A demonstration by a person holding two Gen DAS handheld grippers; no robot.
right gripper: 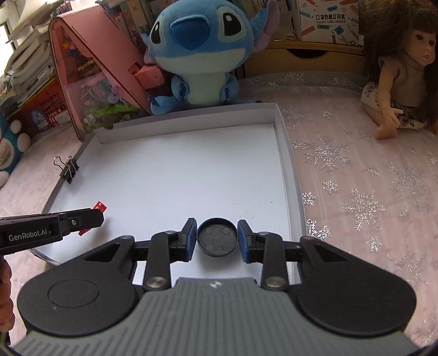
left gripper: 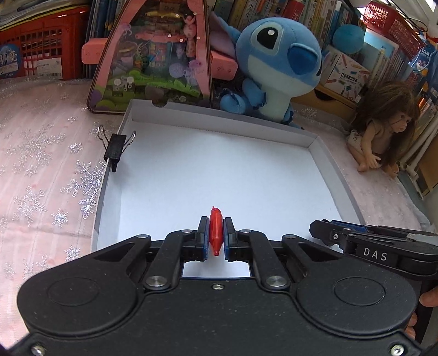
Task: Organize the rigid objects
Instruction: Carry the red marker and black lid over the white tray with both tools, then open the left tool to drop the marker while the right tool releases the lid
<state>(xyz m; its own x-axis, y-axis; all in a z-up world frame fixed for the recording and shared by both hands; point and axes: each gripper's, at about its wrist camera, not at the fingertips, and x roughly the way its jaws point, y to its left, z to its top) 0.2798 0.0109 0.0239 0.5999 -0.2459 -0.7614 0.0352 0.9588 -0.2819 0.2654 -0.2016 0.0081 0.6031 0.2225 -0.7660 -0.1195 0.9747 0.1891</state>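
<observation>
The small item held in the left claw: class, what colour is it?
Red. The small item shows best in the left wrist view, pinched between blue pads.

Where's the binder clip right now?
The black binder clip sits clipped on the white tray's left rim, toward the far corner, near the pink toy box.

I read "DAS" on the right gripper [left gripper: 328, 232] at lower right. The left gripper [right gripper: 101, 210] says "GenRobot.AI". A box [right gripper: 328, 22] at upper right reads "POCKET LABEL PRINTER".
</observation>
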